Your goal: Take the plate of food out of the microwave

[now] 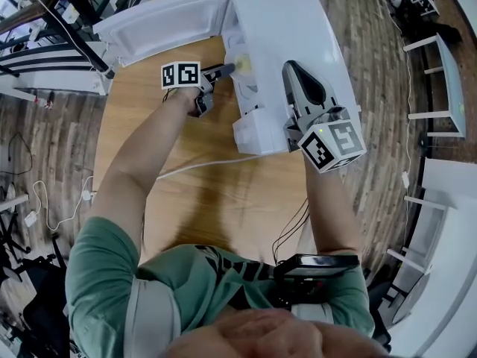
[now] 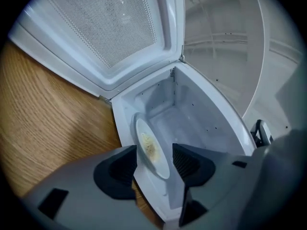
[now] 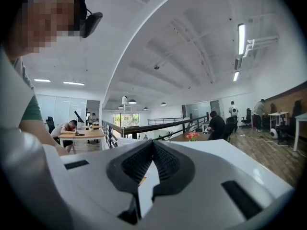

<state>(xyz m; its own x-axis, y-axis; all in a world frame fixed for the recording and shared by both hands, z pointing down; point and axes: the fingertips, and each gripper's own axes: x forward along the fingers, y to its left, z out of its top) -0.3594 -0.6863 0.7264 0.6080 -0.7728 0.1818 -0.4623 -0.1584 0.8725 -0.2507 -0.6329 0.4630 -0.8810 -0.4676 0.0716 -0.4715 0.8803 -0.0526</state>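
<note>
The white microwave (image 1: 287,28) stands on a wooden table (image 1: 149,133) with its door (image 1: 164,27) swung wide open. In the left gripper view a white plate (image 2: 154,153) carrying yellowish food lies inside the cavity (image 2: 192,123), near the front. My left gripper (image 2: 154,150) is open at the mouth of the cavity, its pads on either side of the plate's near rim without pressing on it. From the head view this left gripper (image 1: 226,69) sits just at the opening. My right gripper (image 1: 289,67) rests over the microwave's top, shut and empty, and its own view shows the right gripper (image 3: 153,143) with pads meeting.
The open door (image 2: 110,28) stands to the left of the cavity, over the table (image 2: 43,114). A white cable (image 1: 201,166) runs across the table in front of the microwave. The right gripper view looks out on an office with people seated at a desk (image 3: 79,134).
</note>
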